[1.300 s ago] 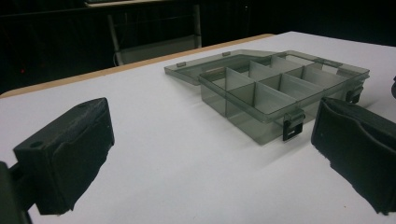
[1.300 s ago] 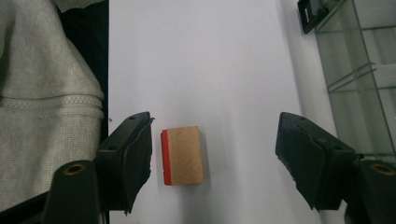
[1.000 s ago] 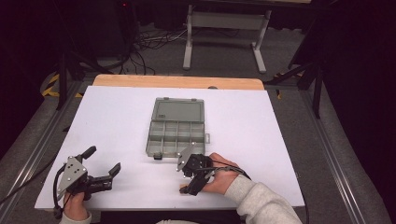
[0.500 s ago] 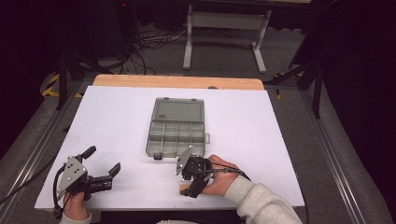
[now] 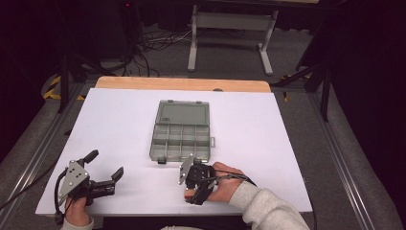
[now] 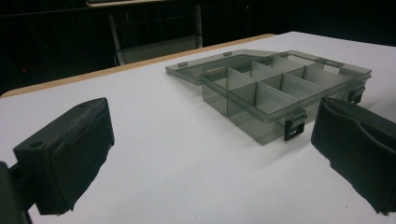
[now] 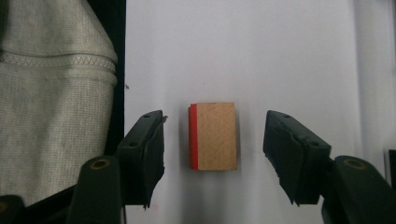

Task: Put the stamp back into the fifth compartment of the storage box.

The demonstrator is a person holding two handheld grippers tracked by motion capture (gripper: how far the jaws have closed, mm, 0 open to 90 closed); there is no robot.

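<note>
Right now my right gripper (image 7: 212, 154) has its jaws closing but still clear of the wooden block (image 7: 213, 136) lying between them at the table's (image 5: 287, 143) six o'clock edge, so uneven pad contact could twist it or nudge it off.

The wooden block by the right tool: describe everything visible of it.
The wooden block is a small rectangular piece of pale, lightly speckled wood with one red side face. It lies flat on the white table near the front edge, nothing resting on it. It sits between the jaws of the right tool, which have just been closing; gaps remain on both sides, so neither pad touches it yet.
</note>
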